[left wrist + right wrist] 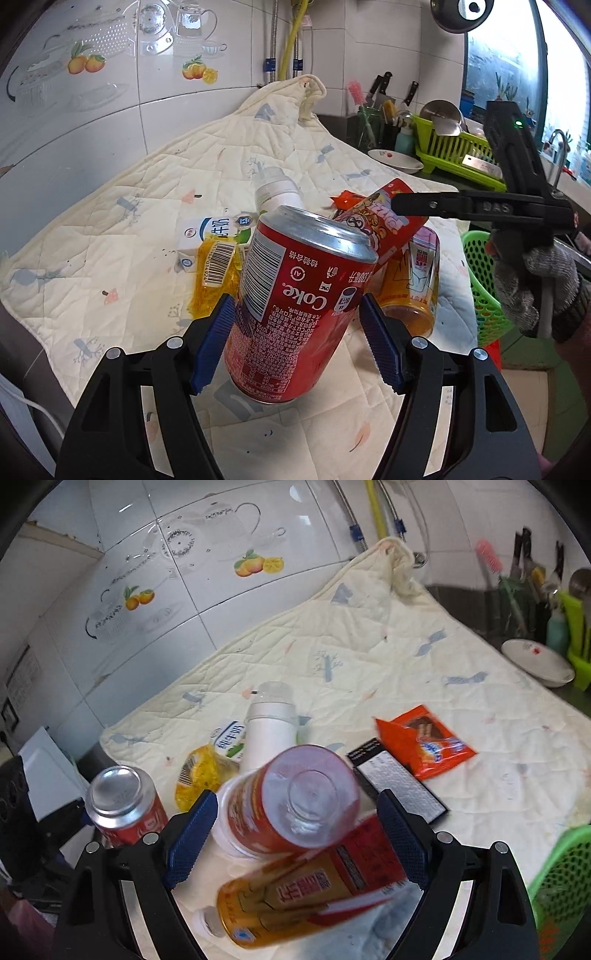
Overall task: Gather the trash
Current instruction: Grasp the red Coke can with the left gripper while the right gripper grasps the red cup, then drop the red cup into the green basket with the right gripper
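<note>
My left gripper [295,343] is shut on a red Coke can [295,295], held tilted above the quilted cloth [140,206]; the can also shows in the right wrist view [122,805]. My right gripper [295,834] is shut on a red snack canister [291,805], also seen in the left wrist view [380,221], lifted above an orange drink bottle [295,901]. A white bottle [269,734], a milk carton [229,738], a yellow wrapper [199,775], an orange snack packet [424,746] and a black box [399,782] lie on the cloth.
A green mesh basket [484,291] stands at the cloth's right edge, also in the right wrist view [561,882]. A white bowl [535,661], a green dish rack [454,147] and knives [384,88] stand at the back right. Tiled wall runs behind.
</note>
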